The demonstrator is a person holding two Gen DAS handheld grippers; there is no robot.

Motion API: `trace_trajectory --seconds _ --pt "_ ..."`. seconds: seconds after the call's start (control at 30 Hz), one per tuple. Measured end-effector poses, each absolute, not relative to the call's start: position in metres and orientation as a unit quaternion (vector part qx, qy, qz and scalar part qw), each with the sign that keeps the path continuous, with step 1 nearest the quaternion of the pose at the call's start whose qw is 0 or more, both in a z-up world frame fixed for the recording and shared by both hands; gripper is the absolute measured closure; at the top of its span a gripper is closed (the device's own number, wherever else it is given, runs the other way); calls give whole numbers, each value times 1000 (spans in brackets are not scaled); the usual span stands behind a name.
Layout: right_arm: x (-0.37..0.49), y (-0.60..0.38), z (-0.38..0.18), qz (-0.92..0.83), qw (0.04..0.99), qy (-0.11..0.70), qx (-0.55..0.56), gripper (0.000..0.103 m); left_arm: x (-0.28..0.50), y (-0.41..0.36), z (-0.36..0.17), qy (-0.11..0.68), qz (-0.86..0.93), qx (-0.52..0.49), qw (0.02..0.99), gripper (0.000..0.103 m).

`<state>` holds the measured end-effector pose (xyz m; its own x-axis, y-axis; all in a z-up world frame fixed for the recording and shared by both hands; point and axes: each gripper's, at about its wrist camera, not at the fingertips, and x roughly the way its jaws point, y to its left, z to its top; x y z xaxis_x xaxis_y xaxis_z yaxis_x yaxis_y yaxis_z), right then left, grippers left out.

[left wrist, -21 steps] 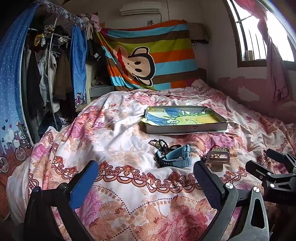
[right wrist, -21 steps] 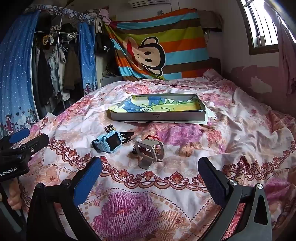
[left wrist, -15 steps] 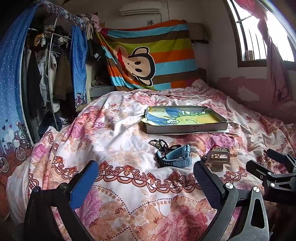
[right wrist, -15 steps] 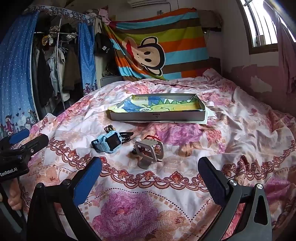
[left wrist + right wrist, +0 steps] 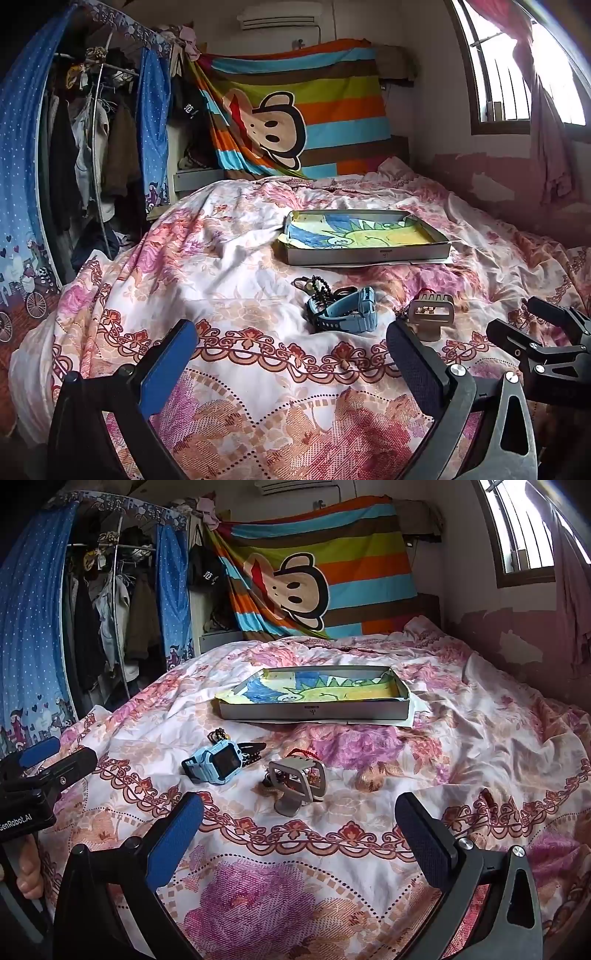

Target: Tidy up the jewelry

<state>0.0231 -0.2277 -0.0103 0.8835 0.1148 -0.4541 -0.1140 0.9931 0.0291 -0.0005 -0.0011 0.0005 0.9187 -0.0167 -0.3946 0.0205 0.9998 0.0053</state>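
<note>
Both claws hang released and empty over the floral quilt (image 5: pixel 480 738), the right gripper (image 5: pixel 299 830) just short of the metal buckle (image 5: pixel 297 781), the left gripper (image 5: pixel 291 362) just short of the blue watch (image 5: pixel 347 308); beyond both lies the shallow tray (image 5: pixel 314 712). The likely trouble is tangling; a black bead string (image 5: pixel 317 286) touches the watch and a red cord (image 5: pixel 295 753) threads behind the buckle, so lifting one piece may drag its neighbour; soft bedding could also let fingers pinch cloth.
</note>
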Motion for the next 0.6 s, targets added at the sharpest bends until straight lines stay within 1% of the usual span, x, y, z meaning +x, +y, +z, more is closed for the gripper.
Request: trace_trajectory --seconds 0.6 --pt "23 -227 -10 60 970 235 -1 1 3 -5 -1 205 -13 5 979 0"
